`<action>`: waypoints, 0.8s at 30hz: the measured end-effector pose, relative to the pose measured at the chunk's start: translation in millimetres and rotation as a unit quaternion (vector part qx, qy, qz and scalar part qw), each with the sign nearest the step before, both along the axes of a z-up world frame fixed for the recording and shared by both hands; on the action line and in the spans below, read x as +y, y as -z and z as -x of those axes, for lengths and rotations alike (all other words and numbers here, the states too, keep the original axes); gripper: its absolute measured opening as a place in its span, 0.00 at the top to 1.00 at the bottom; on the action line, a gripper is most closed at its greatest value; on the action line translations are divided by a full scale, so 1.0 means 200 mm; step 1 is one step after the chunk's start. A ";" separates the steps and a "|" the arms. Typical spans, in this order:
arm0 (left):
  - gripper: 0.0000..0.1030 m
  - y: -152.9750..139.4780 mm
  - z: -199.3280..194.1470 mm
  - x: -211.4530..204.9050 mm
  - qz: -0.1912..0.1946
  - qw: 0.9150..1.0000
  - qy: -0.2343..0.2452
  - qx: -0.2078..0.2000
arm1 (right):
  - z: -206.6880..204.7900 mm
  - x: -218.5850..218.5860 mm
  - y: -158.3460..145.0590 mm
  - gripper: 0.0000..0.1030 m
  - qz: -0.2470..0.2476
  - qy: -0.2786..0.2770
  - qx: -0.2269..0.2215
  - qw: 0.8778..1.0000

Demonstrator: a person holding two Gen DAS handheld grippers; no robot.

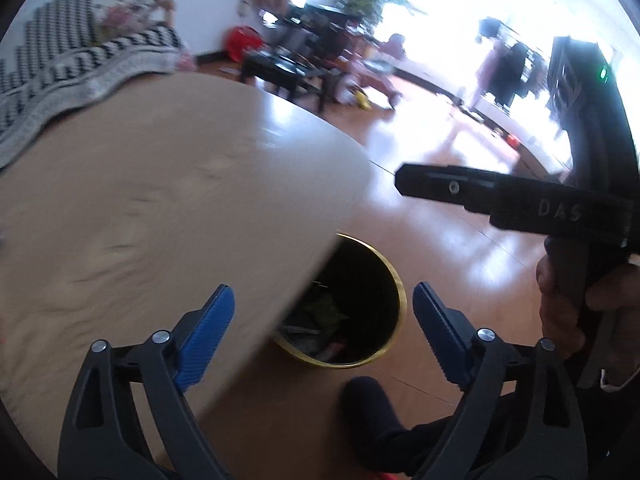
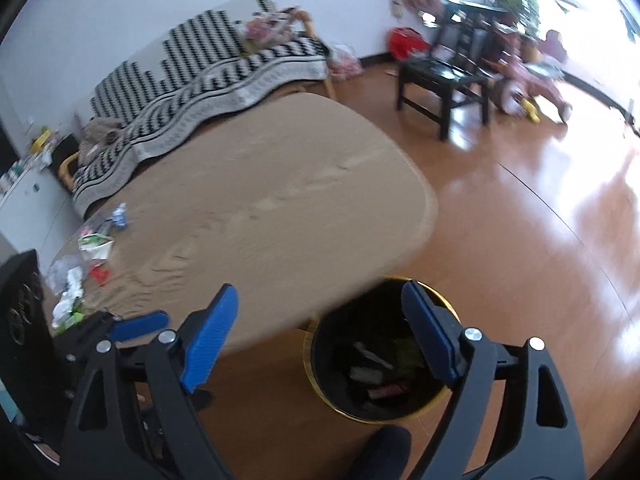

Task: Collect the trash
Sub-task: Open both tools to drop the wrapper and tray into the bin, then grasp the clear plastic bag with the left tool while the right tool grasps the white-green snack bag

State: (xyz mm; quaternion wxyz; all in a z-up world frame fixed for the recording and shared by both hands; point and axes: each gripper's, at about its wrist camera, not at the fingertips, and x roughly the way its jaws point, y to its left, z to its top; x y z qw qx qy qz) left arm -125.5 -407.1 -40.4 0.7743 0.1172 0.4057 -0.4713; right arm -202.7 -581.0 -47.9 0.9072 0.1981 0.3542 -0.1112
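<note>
- Left gripper (image 1: 322, 312): blue-padded fingers spread wide, nothing between them. It hangs over the edge of the tan table (image 1: 140, 200), with the trash bin (image 1: 396, 320) below and ahead.
- Right gripper (image 2: 316, 312): fingers likewise spread wide apart and empty. It is poised above the trash bin (image 2: 320, 384); the right fingertip overlaps the bin mouth in this view.
- In the left wrist view the right gripper (image 1: 404, 182) appears from the side at the right edge, held in the person's hand (image 1: 560, 312); from this angle I cannot tell its finger spacing.
- Trash bin: round, black inside with a gold rim, standing on the wooden floor (image 2: 540, 260), partly tucked under the table's near edge. Wrappers and scraps lie inside; details are blurred.
- Remaining trash (image 2: 80, 264): a loose scatter of white, green, red and blue bits on the far left part of the table (image 2: 280, 200), well apart from the bin.
- Left gripper (image 2: 138, 326) seen in the right wrist view at lower left, just beside the table edge.
- Background: sofa with black-and-white patterned cover (image 2: 192, 80) behind the table; dark chair (image 2: 444, 80) on the floor to the right.
- Both views show motion blur.
</note>
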 end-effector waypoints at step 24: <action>0.08 -0.28 -0.44 1.88 -0.004 0.929 -0.365 -0.053 | -0.83 1.54 -0.12 0.19 0.014 -0.232 -0.035 0.972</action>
